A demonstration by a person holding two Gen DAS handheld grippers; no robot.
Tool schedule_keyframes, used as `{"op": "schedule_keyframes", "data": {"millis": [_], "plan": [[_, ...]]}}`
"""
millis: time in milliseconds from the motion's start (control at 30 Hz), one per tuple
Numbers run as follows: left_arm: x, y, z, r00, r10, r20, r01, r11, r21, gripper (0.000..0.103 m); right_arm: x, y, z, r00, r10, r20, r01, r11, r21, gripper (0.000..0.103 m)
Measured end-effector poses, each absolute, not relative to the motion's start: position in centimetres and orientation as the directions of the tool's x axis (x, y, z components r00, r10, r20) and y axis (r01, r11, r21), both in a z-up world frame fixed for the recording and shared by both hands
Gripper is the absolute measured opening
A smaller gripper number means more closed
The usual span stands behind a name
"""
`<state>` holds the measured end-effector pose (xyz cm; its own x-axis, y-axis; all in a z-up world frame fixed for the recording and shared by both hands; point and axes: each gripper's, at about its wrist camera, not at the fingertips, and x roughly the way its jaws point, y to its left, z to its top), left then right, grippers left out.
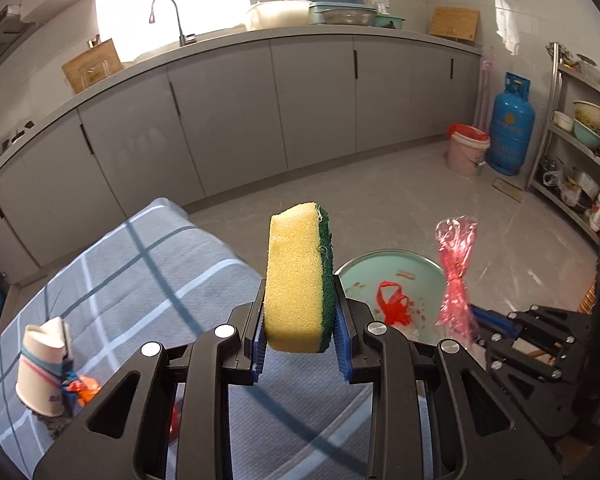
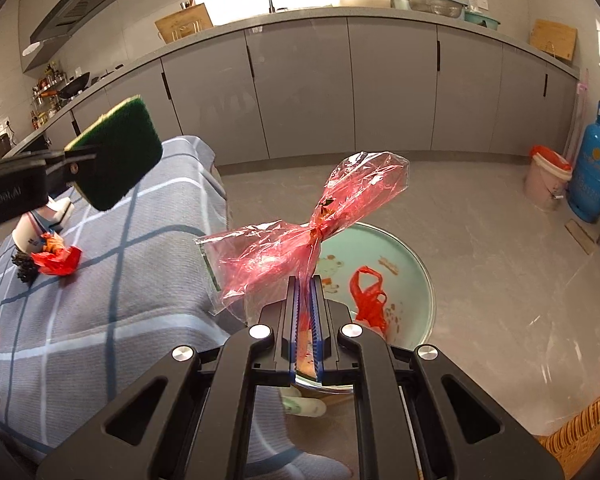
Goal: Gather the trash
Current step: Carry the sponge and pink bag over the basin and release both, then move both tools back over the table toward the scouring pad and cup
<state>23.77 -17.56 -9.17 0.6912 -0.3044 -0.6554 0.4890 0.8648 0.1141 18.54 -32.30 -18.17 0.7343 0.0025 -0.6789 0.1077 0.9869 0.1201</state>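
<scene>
The left gripper [image 1: 300,344] is clenching a yellow-and-green sponge [image 1: 300,276] upright between its jaws, above the edge of the worktop's blue checked cloth [image 1: 140,272]. The right gripper [image 2: 307,312] is pinching a knotted red cellophane wrapper [image 2: 300,240], jaws clamped on its tail, over a pale green basin [image 2: 412,276] on the floor that is holding a red plastic bag [image 2: 368,300]. A paper cup [image 1: 42,368] is lying on the cloth beside orange scraps [image 1: 85,387].

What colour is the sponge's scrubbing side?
Dark green on the sponge; clearest in the right wrist view.
</scene>
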Motion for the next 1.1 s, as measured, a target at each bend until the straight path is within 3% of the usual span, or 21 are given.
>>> {"op": "schedule_keyframes", "data": {"millis": [500, 533, 633, 667, 700, 867, 1100], "plan": [[26.1, -24.5, -13.0, 0.616, -0.359, -0.701, 0.605, 0.785, 0.130, 0.029, 21.4, -36.5, -22.3, 0.695, -0.054, -0.717, 0.138, 0.989, 0.060, 0.009], [26.2, -24.6, -13.2, 0.617, -0.360, -0.700, 0.605, 0.786, 0.130, 0.031, 21.5, -36.4, -22.5, 0.694, -0.057, -0.718, 0.138, 0.989, 0.056, 0.009], [26.7, -24.6, -13.5, 0.630, -0.351, -0.692, 0.587, 0.799, 0.130, 0.059, 21.8, -36.8, -23.2, 0.698, -0.083, -0.711, 0.155, 0.987, 0.037, 0.021], [26.8, -24.5, -13.6, 0.639, -0.344, -0.688, 0.577, 0.806, 0.133, 0.059, 21.9, -37.0, -23.4, 0.698, -0.092, -0.710, 0.165, 0.986, 0.034, 0.039], [27.0, -24.4, -13.7, 0.639, -0.336, -0.692, 0.571, 0.810, 0.134, 0.059, 21.9, -37.3, -23.5, 0.697, -0.100, -0.710, 0.175, 0.984, 0.034, 0.041], [27.5, -23.3, -14.0, 0.642, -0.311, -0.701, 0.539, 0.833, 0.123, 0.066, 21.3, -37.8, -24.1, 0.684, -0.114, -0.720, 0.212, 0.976, 0.047, 0.041], [26.6, -21.5, -13.7, 0.659, -0.282, -0.698, 0.502, 0.855, 0.129, 0.076, 19.8, -36.8, -23.5, 0.689, -0.104, -0.717, 0.230, 0.970, 0.081, 0.052]]}}
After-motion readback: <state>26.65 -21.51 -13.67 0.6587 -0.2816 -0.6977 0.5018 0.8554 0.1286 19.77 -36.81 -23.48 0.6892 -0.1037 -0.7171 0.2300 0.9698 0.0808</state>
